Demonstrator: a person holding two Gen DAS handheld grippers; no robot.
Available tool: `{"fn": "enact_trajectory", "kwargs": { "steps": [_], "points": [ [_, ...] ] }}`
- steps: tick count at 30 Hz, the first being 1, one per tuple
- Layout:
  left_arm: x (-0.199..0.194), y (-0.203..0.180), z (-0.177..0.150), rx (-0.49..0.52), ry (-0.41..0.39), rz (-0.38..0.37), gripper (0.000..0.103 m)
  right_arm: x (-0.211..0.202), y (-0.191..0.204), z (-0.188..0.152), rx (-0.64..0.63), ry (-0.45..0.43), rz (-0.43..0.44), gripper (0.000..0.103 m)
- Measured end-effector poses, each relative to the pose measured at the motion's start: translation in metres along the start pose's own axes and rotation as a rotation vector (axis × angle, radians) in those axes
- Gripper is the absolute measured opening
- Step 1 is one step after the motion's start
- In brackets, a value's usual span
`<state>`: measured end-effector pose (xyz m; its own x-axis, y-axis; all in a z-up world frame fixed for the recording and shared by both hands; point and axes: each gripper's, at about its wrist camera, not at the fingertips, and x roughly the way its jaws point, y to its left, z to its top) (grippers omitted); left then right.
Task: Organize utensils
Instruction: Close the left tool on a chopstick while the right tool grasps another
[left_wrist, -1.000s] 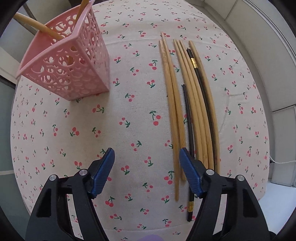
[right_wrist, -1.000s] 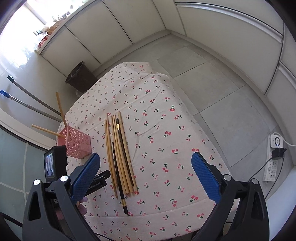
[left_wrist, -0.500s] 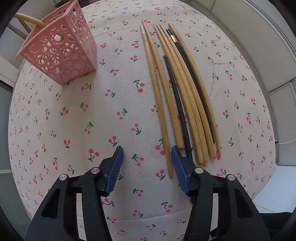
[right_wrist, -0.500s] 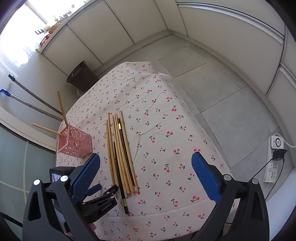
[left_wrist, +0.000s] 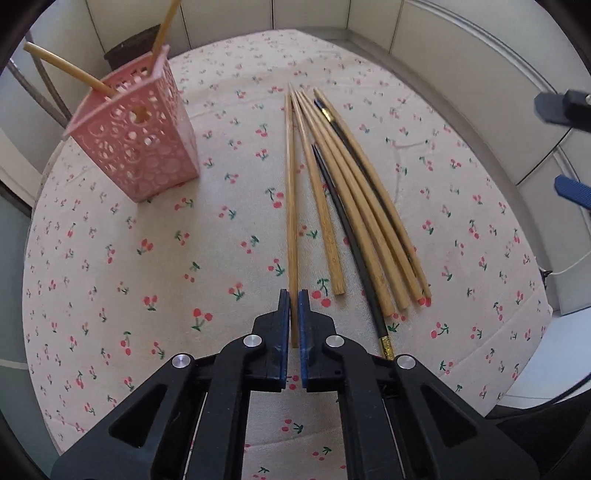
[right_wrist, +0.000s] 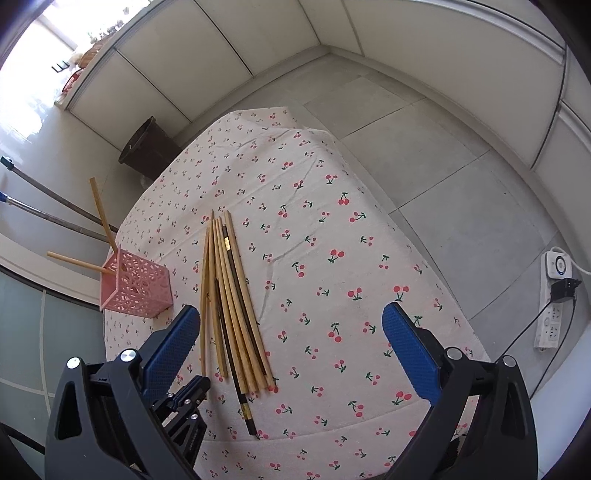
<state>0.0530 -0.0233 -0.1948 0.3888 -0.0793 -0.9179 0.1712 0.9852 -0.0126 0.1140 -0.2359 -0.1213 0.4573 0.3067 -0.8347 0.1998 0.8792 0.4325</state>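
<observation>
My left gripper is shut on the near end of the leftmost bamboo chopstick, which points away over the cloth. Beside it lie several more bamboo chopsticks and two black ones. The pink lattice holder stands at the far left with two bamboo chopsticks leaning in it. My right gripper is open and empty, high above the table. In the right wrist view the held chopstick, the other chopsticks, the holder and the left gripper show below.
The table has a cherry-print cloth and its edges curve off on all sides. A dark bin and mop handles stand on the floor beyond it. A power strip lies on the floor at right.
My left gripper has moved in over the leftmost bamboo chopstick and closed on its near end. The right gripper has stayed open, held high.
</observation>
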Motion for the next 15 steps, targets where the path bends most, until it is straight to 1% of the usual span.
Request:
{"fn": "enact_trajectory", "kwargs": {
  "steps": [1, 4, 9, 11, 13, 15],
  "points": [
    [-0.011, 0.003, 0.003, -0.004, -0.029, -0.008, 0.004, 0.002, 0.003, 0.000, -0.006, 0.000, 0.002, 0.096],
    [-0.052, 0.015, 0.015, -0.011, -0.149, -0.024, 0.004, 0.012, 0.011, 0.001, -0.017, 0.014, 0.014, 0.096],
    [-0.101, 0.025, 0.054, -0.022, -0.315, -0.046, 0.004, 0.041, 0.022, 0.013, -0.011, 0.063, 0.057, 0.096],
    [-0.115, 0.029, 0.063, -0.034, -0.365, -0.054, 0.004, 0.057, 0.028, 0.022, -0.032, 0.077, 0.059, 0.096],
    [-0.126, 0.032, 0.065, -0.043, -0.395, -0.060, 0.004, 0.071, 0.031, 0.031, -0.047, 0.079, 0.045, 0.096],
    [-0.134, 0.033, 0.070, -0.045, -0.418, -0.066, 0.004, 0.086, 0.029, 0.040, -0.018, 0.095, 0.052, 0.095]
  ]
}}
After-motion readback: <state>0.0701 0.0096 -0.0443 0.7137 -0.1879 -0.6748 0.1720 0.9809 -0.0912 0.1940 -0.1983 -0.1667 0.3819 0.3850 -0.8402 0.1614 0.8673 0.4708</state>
